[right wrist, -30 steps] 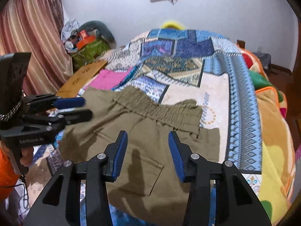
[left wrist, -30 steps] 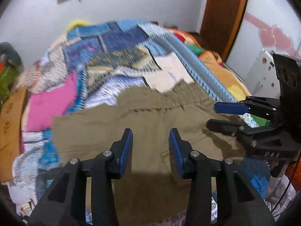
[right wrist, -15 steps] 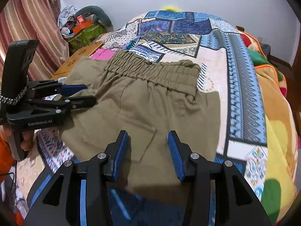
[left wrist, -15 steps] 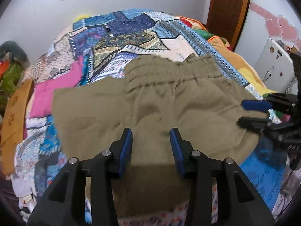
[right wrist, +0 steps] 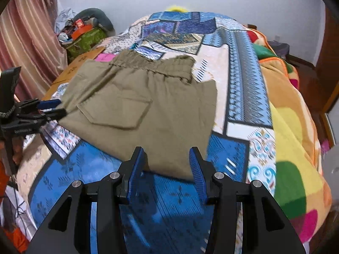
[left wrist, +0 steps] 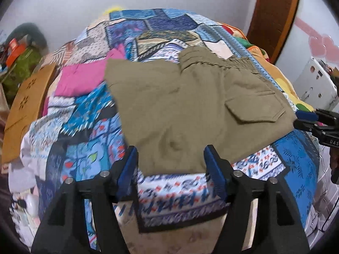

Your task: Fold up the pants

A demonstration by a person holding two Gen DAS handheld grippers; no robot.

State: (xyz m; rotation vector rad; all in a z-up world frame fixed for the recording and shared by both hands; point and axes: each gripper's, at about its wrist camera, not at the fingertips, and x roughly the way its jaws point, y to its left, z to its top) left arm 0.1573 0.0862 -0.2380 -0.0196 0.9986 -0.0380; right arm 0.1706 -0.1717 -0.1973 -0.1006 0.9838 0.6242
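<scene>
Right across the room stretches the bed (right wrist: 243,97), covered by a patchwork bedspread (left wrist: 165,27) in blues, creams and bright blocks of colour. Spread flat on its near half lie the olive pants (left wrist: 190,105), folded into a broad slab, with the gathered waistband (right wrist: 156,65) toward the far wall and a flap pocket (right wrist: 118,112) facing up. A pink cloth (left wrist: 82,80) sits on the bedspread just beside the pants, on the side nearer the curtain (right wrist: 27,42). A brown cardboard sheet (left wrist: 23,105) leans at that edge of the bed, and a green bag (right wrist: 86,40) piled with clutter stands near the wall.

The left gripper (left wrist: 170,165) hangs over the near edge of the pants, its blue-padded jaws opening, with the cloth's hem showing between them but not pressed. The right gripper (right wrist: 167,165) hovers at the neighbouring near corner, jaws partly spread and gripping nothing; the hem lies just ahead of its pads (right wrist: 135,167).
</scene>
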